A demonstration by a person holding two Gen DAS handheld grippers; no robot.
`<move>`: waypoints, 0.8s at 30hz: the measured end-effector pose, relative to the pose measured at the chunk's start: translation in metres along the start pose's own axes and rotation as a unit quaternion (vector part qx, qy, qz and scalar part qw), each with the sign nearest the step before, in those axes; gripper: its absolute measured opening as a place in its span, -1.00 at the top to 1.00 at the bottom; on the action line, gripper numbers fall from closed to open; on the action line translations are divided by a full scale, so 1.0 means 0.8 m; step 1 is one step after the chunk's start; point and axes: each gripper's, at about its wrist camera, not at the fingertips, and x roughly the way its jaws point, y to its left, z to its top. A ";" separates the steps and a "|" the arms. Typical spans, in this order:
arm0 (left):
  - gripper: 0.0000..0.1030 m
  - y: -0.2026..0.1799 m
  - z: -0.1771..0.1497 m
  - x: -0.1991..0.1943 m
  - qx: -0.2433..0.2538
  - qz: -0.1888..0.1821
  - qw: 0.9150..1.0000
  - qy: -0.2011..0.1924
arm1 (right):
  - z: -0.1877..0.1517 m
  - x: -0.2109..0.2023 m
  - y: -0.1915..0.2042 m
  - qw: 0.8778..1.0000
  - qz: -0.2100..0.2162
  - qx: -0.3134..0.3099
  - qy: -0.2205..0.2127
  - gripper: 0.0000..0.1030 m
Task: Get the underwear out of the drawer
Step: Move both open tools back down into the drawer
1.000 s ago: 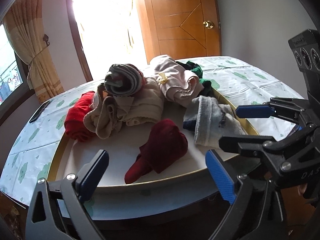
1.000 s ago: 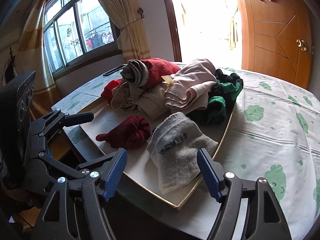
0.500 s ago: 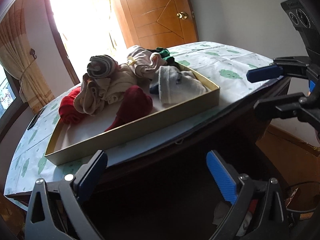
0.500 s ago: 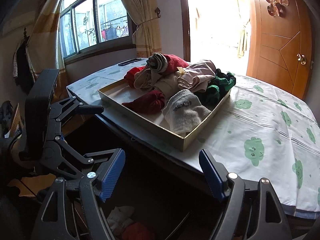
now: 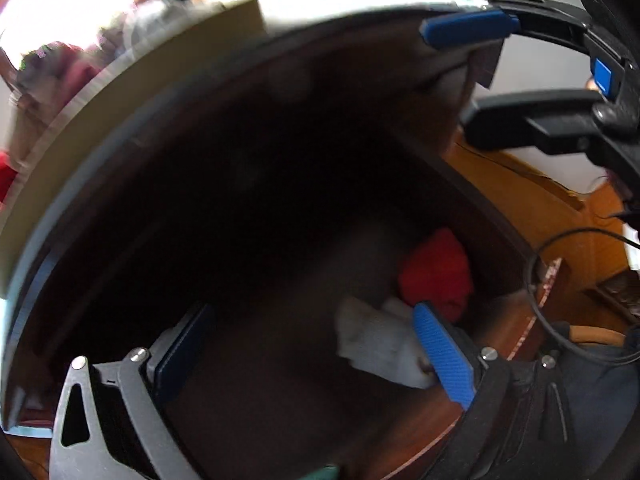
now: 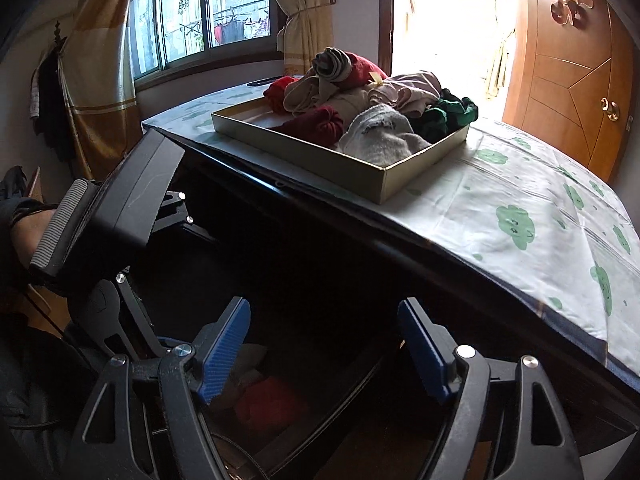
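The open dark wooden drawer (image 5: 280, 400) lies under the table edge. In it lie a red underwear piece (image 5: 436, 276) and a white one (image 5: 376, 340); both also show in the right wrist view, red (image 6: 268, 404) and pale (image 6: 248, 360). My left gripper (image 5: 312, 356) is open and empty, low over the drawer, its right blue pad beside the white piece. My right gripper (image 6: 324, 348) is open and empty, above the drawer's front; it also shows in the left wrist view (image 5: 492, 76). The left view is blurred.
A shallow cardboard box (image 6: 360, 168) of rolled clothes stands on the table with a green-printed cloth (image 6: 520, 208). A wooden door (image 6: 568, 72) is behind on the right, a window with curtains (image 6: 200, 16) on the left. A black cable (image 5: 560, 280) loops near the drawer's right.
Both grippers dropped from over the box on the table to below the table edge. The left one now points down into the drawer. Both stay open.
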 end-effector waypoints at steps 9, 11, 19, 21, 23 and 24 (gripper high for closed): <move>-0.96 -0.006 0.004 0.054 -0.019 -0.076 0.990 0.118 | -0.023 0.015 0.005 1.000 0.002 0.000 0.007 -0.52; -0.96 -0.003 0.005 0.064 -0.031 -0.092 0.985 0.140 | -0.026 0.016 0.007 1.000 0.001 -0.004 0.006 -0.52; -0.75 0.006 0.003 0.085 -0.063 -0.144 0.970 0.183 | -0.034 0.022 0.004 1.000 0.007 0.002 0.003 -0.52; -0.75 0.017 0.004 0.084 -0.064 -0.121 0.974 0.182 | -0.036 0.022 0.003 1.000 0.007 0.005 0.003 -0.52; -0.75 0.031 0.001 0.084 -0.056 -0.072 0.979 0.183 | -0.039 0.021 0.003 1.000 0.009 0.005 0.006 -0.52; -0.75 0.039 -0.002 0.085 -0.060 -0.065 0.978 0.188 | -0.040 0.021 0.003 1.000 0.011 0.006 0.009 -0.52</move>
